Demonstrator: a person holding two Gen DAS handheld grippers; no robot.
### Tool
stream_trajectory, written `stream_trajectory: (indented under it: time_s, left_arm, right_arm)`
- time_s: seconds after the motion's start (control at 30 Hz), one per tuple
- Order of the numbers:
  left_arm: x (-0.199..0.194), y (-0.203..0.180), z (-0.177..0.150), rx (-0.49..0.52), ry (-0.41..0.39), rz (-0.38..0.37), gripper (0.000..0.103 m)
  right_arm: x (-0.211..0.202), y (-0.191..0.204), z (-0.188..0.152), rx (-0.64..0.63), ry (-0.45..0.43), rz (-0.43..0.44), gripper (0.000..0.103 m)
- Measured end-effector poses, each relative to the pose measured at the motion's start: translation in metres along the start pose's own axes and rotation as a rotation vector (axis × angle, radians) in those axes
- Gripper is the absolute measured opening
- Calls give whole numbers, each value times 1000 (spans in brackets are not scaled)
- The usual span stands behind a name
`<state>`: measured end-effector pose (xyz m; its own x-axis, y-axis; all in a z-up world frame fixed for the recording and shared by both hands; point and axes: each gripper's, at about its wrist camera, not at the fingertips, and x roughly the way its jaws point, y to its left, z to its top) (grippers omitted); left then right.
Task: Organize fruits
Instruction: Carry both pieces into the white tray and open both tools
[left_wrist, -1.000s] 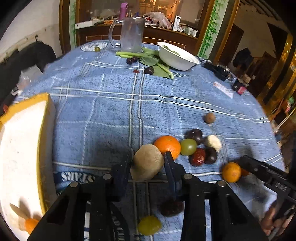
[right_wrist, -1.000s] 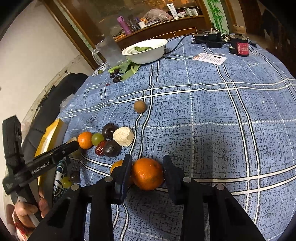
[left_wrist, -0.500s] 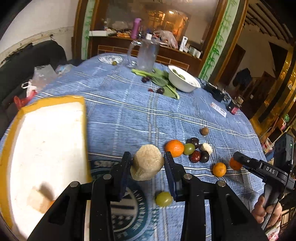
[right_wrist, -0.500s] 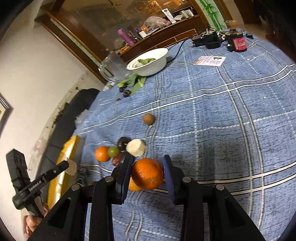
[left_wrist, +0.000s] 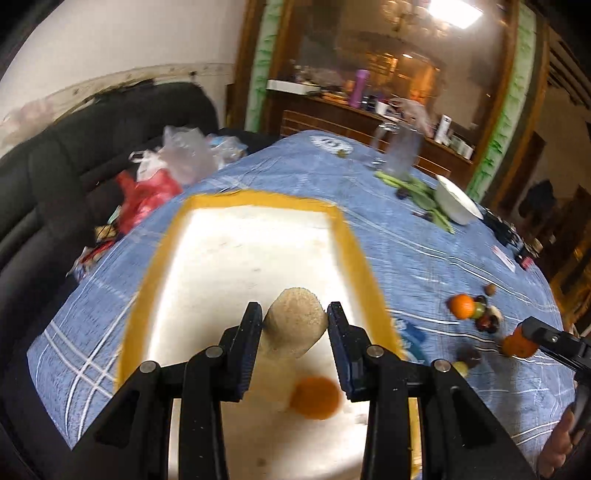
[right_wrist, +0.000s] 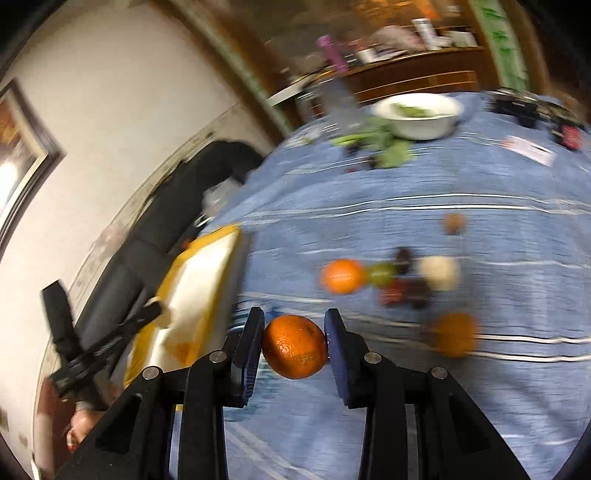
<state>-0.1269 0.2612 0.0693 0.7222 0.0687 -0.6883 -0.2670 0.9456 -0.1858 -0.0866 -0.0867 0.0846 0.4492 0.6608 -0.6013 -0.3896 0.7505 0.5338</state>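
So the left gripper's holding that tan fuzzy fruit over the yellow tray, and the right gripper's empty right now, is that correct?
Not quite. The right gripper is not empty: the right wrist view shows it shut on an orange, above the blue tablecloth. The rest holds: the left gripper grips the tan fuzzy fruit over the yellow tray.

The right claw (right_wrist: 294, 345) grips an orange (right_wrist: 294, 346) above the blue checked tablecloth (right_wrist: 443, 406), yellow-rimmed tray (right_wrist: 199, 280) to its left
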Motion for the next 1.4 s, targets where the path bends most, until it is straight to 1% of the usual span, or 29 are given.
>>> stream_trajectory:
  time_s: [0.07, 0.17, 0.33, 0.43, 0.53, 0.6, 0.67, 0.73, 0.77, 0.8, 0.87, 0.97, 1.03, 1.1, 1.13, 1.17, 1.2, 1.3, 1.4]
  left_arm:
    - [5, 14, -3, -27, 3, 5, 36]
    - [9, 30, -2, -54, 4, 6, 36]
    - [20, 49, 2, -62, 13, 24, 36]
    - [22, 63, 6, -95, 14, 6, 36]
    - [20, 67, 10, -73, -17, 51, 36]
    - [21, 68, 11, -65, -19, 45, 36]
    - [22, 66, 13, -45, -27, 53, 36]
    - [24, 65, 15, -29, -34, 64, 39]
    - [25, 64, 16, -25, -33, 70, 44]
    - [25, 66, 17, -26, -32, 71, 51]
    - [25, 66, 18, -26, -31, 75, 57]
    - [22, 61, 16, -3, -22, 95, 59]
    - [17, 58, 15, 3, -20, 110, 62]
    - [7, 54, 14, -4, -25, 110, 66]
    - [2, 52, 14, -7, -28, 108, 67]
    - [-4, 49, 14, -10, -33, 103, 70]
    - [-10, 46, 13, -13, -41, 97, 73]
    - [-27, 33, 13, -6, -64, 83, 75]
    - [-44, 14, 12, 22, -86, 54, 76]
  right_arm:
    - [19, 30, 0, -46, 35, 31, 37]
    - [46, 67, -1, -110, 78, 48, 37]
    - [93, 109, -6, -195, 140, 17, 37]
    - [119, 120, -8, -229, 171, -18, 37]
    - [141, 127, -12, -249, 195, -46, 37]
    - [150, 134, -14, -264, 198, -62, 38]
    - [153, 140, -16, -292, 185, -84, 38]
    - [157, 145, -17, -300, 187, -90, 38]
    - [160, 146, -17, -297, 191, -92, 38]
    - [161, 146, -18, -293, 196, -90, 38]
    - [162, 146, -19, -288, 201, -87, 39]
    - [153, 146, -19, -282, 183, -82, 44]
    - [144, 146, -17, -283, 159, -81, 47]
    - [132, 146, -15, -283, 134, -80, 50]
    - [124, 146, -14, -283, 119, -81, 55]
    - [117, 144, -13, -283, 104, -83, 59]
    - [109, 142, -13, -283, 90, -86, 61]
    - [80, 128, -13, -275, 49, -104, 63]
    - [48, 100, -13, -243, 9, -148, 63]
